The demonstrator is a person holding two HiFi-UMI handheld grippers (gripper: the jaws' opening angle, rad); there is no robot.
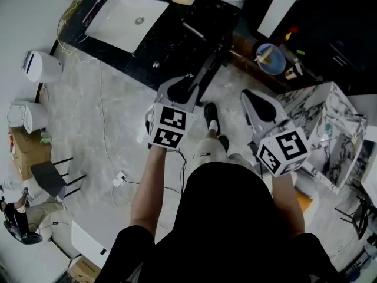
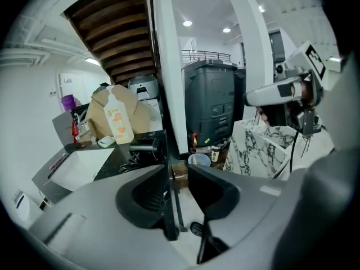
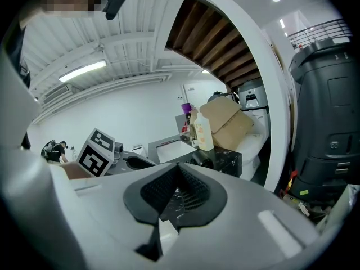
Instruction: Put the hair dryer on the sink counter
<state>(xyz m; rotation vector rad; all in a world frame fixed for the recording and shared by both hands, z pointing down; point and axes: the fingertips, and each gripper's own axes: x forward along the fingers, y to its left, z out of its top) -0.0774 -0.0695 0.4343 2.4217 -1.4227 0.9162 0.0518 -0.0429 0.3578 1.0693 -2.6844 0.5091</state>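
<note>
Black hair dryer (image 2: 143, 147) lies on black stone counter (image 1: 165, 34), right of white rectangular sink (image 1: 126, 19), close to the edge. Left tongs (image 2: 177, 176) released, right tongs (image 3: 179, 173) clenched; neither holds anything. Pale marbled floor (image 1: 106, 117) runs open along the counter's front.

The hair dryer (image 2: 145, 148) lies on the counter (image 2: 107, 165), right of the sink (image 2: 81, 166).

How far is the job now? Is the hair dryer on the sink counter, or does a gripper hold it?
Done, it seems: the hair dryer lies on the black sink counter, beside the white basin. In hand: nothing. The left gripper has its jaws apart and empty, the right gripper has its jaws together and empty, and both are over the floor, away from the counter. Left to do: nothing that I can see.
</note>
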